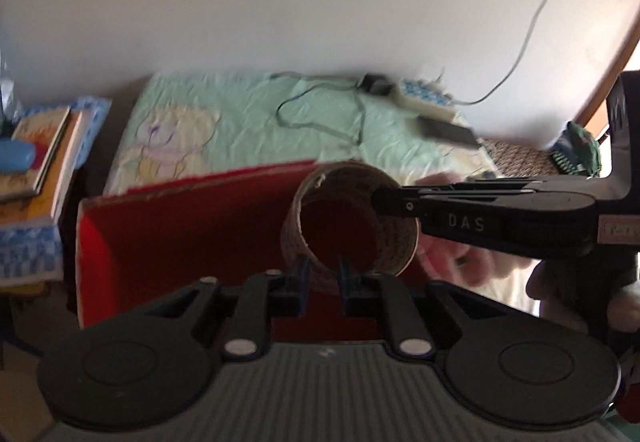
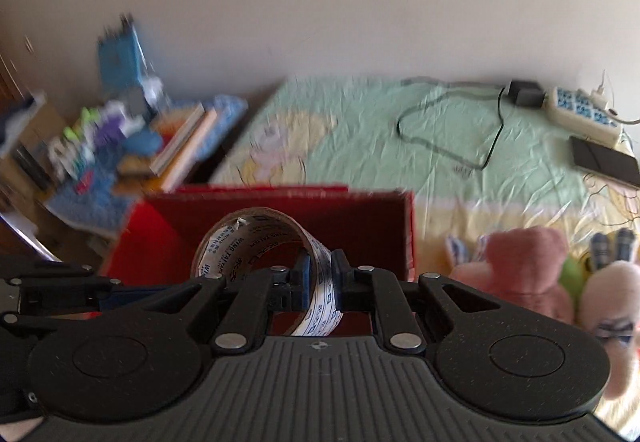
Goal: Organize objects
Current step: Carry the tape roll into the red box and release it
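Note:
A roll of clear packing tape [image 1: 352, 226] hangs above an open red box [image 1: 192, 238] on the bed. Both grippers grip its wall. My left gripper [image 1: 323, 274] is shut on the roll's near edge. My right gripper [image 2: 320, 274] is shut on the tape roll [image 2: 260, 242] too, and it reaches in from the right in the left wrist view [image 1: 384, 198]. The red box [image 2: 360, 226] lies below and behind the roll in the right wrist view.
A mint bedsheet [image 2: 360, 130] carries a black cable [image 2: 448, 122], a power strip [image 2: 584, 110] and a dark phone [image 2: 604, 160]. Pink plush toys [image 2: 528, 262] lie right of the box. Stacked books [image 1: 44, 162] sit on a stand at the left.

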`<state>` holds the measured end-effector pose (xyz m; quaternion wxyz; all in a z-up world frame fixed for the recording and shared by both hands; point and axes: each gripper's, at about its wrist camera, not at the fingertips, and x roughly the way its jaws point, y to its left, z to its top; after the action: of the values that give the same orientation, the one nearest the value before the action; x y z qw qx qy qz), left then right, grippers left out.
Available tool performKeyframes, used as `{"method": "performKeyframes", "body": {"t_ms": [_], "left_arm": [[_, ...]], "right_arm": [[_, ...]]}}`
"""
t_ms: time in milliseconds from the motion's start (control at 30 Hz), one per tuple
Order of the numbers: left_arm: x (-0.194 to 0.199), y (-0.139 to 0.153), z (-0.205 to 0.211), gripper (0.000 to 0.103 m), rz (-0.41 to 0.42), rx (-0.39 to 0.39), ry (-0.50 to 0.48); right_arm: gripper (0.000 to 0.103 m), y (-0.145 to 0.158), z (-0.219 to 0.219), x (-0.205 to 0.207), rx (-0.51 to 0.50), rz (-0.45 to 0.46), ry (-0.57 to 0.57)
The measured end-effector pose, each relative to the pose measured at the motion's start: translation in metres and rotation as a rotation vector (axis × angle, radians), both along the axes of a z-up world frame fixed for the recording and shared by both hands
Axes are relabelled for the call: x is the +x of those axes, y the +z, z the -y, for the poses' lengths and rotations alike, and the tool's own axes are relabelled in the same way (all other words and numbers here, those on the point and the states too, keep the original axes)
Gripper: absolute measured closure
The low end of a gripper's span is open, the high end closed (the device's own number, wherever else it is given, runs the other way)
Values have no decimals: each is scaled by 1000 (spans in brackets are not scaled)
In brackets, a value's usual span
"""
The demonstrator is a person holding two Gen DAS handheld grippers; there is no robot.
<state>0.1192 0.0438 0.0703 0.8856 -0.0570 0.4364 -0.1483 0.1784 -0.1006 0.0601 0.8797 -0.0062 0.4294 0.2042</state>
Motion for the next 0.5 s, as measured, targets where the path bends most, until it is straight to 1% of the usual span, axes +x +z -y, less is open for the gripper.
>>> {"method": "performKeyframes", "body": {"t_ms": [67,167,233,300,333,367,400,467,500], "left_arm": [[11,-19,-8,91,-50,4,2],[16,-40,-13,90,-86,15,-6],[20,-49,-13,87,-104,19,-20],[26,-57,-13,87,-119,32,-32],[27,-60,-16,87,-127,35,-36],[28,-63,-19,87,-137,32,-40],[28,-66,-22,87,-143,32,-42],[29,-69,-27,87,-148,40,-42],[29,-70,-29,87,-148,49,-41]], "right_arm": [[91,-10,-4,6,-44,-27,-16],[91,-28,-14,14,-111,-63,-26],[89,-39,-22,19,-155,-81,-26],[86,-48,-25,23,-177,-101,-33],[85,-51,-26,23,-195,-96,-45],[87,-53,-27,24,-210,-89,-53],[88,-53,-26,24,-206,-90,-57],[85,-47,-21,22,-162,-91,-72],[82,-43,-17,19,-147,-78,-88]]}}
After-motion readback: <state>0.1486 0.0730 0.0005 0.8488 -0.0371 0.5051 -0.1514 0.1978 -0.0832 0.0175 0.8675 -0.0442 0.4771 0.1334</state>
